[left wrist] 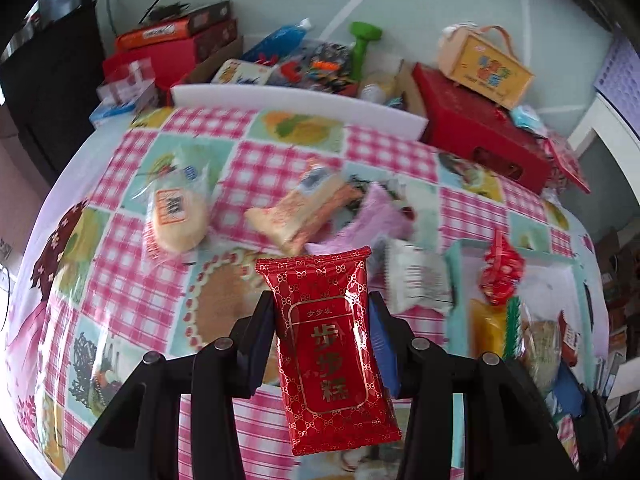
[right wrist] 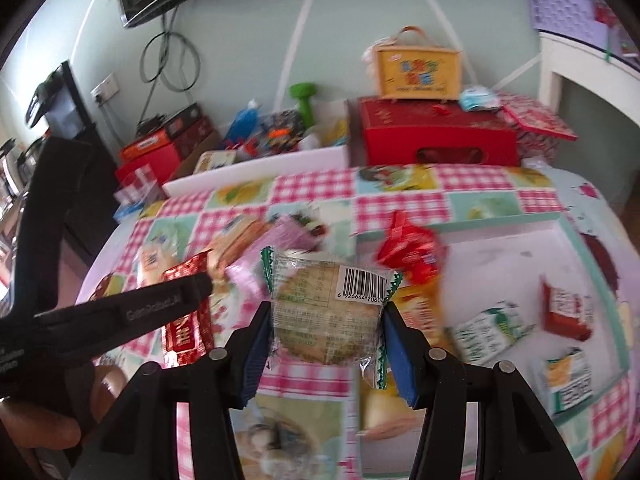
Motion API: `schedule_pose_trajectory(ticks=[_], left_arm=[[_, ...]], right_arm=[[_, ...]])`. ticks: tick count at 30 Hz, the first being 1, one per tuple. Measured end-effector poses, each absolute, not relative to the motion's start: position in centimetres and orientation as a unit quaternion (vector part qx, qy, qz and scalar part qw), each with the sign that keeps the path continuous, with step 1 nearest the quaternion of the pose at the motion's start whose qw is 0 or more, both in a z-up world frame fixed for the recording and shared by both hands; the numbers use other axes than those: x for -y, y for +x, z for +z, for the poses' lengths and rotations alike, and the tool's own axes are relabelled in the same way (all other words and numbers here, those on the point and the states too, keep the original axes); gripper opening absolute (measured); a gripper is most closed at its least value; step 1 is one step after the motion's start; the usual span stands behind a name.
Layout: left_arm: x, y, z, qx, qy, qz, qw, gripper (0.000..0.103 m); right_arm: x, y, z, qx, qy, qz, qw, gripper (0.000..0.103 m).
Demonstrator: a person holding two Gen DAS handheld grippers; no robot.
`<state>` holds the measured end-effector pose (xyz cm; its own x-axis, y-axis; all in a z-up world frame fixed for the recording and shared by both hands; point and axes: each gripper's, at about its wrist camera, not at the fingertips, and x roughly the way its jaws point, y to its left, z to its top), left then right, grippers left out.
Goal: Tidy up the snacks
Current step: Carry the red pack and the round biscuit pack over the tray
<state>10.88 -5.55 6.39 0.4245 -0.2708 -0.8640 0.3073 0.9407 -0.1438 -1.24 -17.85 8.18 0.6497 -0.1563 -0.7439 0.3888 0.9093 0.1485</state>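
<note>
My left gripper (left wrist: 320, 316) is shut on a red snack packet with gold lettering (left wrist: 332, 352) and holds it above the checkered tablecloth (left wrist: 132, 280). It also shows in the right wrist view (right wrist: 188, 320), with the left gripper's black body in front of it. My right gripper (right wrist: 326, 316) is shut on a clear-wrapped round cake with a barcode (right wrist: 324, 312), held above the table beside the white tray (right wrist: 500, 256). Loose snacks lie on the cloth: a round cake (left wrist: 176, 216), an orange packet (left wrist: 296, 216), a pink packet (left wrist: 380, 216).
The tray with teal rim (left wrist: 452, 264) holds a red wrapped snack (right wrist: 412, 252), green-white packets (right wrist: 492, 332) and a red packet (right wrist: 564, 312). A red box (right wrist: 436, 136) with a yellow bag (right wrist: 416, 68) on top stands at the back. Boxes and clutter lie behind a white foam board (left wrist: 296, 100).
</note>
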Motion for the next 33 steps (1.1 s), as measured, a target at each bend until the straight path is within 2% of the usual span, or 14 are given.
schedule_pose_trajectory(ticks=[20,33], left_arm=[[19.3,5.0,9.9,-0.439,0.083,-0.314,0.838,0.047],[24.1,4.3,6.9,-0.437,0.109,-0.335,0.827,0.047]], right_arm=[[32.1,-8.6,7.7,-0.365,0.214,-0.306,0.853,0.056],[33.5,-7.1,5.1,-0.391,0.213,-0.304,0.842,0.056]])
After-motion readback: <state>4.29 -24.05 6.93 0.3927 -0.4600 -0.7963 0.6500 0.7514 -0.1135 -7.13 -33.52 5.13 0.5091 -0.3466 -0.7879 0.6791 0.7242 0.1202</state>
